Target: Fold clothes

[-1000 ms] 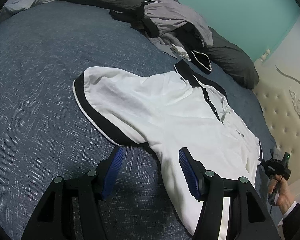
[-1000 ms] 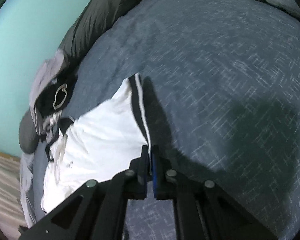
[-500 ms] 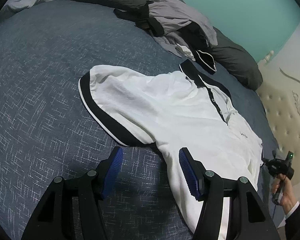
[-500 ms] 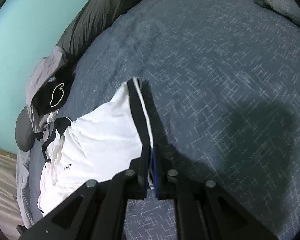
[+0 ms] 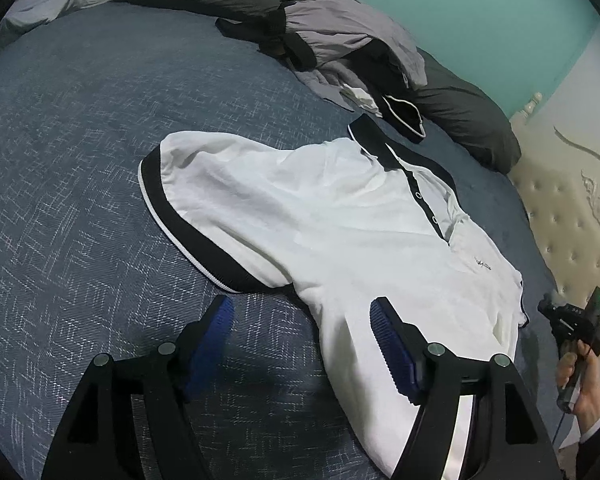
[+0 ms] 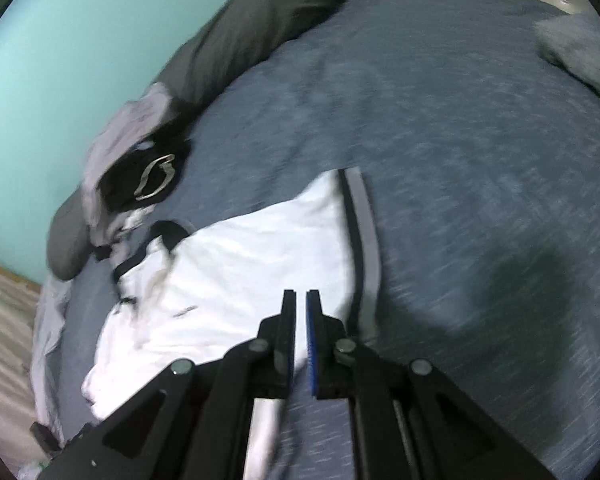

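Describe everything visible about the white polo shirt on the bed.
The white polo shirt lies front up and rumpled on the blue-grey bedspread. It looks like soft knit, with a black collar, a black buttoned placket, black sleeve cuffs edged in white, and a small chest logo. One sleeve spreads out flat. The left gripper, jaws opening, straddles its side edge; the right gripper is shut near the hem.

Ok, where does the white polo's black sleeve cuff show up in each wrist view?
Left wrist: black sleeve cuff runs left of centre, a dark band down the white polo.
Right wrist: blurred, just right of centre, beyond the fingers.
Shared landmark: the pile of grey and black clothes at the bed's far edge.
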Available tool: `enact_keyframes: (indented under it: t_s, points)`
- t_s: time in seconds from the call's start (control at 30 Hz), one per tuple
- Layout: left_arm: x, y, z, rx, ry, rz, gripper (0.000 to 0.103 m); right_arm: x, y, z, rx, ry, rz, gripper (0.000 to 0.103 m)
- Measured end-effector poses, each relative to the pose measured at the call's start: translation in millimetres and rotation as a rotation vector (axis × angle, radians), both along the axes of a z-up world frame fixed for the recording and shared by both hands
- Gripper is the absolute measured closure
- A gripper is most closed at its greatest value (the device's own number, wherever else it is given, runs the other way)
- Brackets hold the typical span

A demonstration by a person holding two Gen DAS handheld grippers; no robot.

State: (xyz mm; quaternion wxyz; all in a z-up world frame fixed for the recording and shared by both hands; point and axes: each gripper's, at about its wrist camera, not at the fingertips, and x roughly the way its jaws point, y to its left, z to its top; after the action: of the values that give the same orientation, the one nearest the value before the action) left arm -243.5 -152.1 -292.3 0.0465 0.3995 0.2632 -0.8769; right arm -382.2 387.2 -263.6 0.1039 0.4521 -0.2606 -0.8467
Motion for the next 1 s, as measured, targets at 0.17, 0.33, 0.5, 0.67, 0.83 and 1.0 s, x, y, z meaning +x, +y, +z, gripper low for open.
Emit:
enact_keyframes:
  t_s: [0.17,0.33,0.5,0.67,0.83,1.0]
  points:
    - [0,0,2,0.002,0.003,-0.003,0.028,2,-48,13,0.001,-0.004,0.136,0.098]
    - [0,1,2,0.005,0.003,-0.001,0.028,3,-85,19,0.026,-0.009,0.229,0.094]
    - [-1,-1,2,0.011,0.006,0.002,0.028,4,-105,14,0.037,-0.034,0.282,0.070]
    - [-2,-2,2,0.009,0.000,0.007,0.023,11,-113,12,0.035,-0.043,0.294,0.070]
    - [2,8,12,-0.017,0.017,-0.010,0.022,21,-119,11,0.035,-0.052,0.303,0.070]
    - [10,24,18,-0.035,0.010,-0.047,0.022,37,-122,19,0.045,-0.052,0.332,0.070]
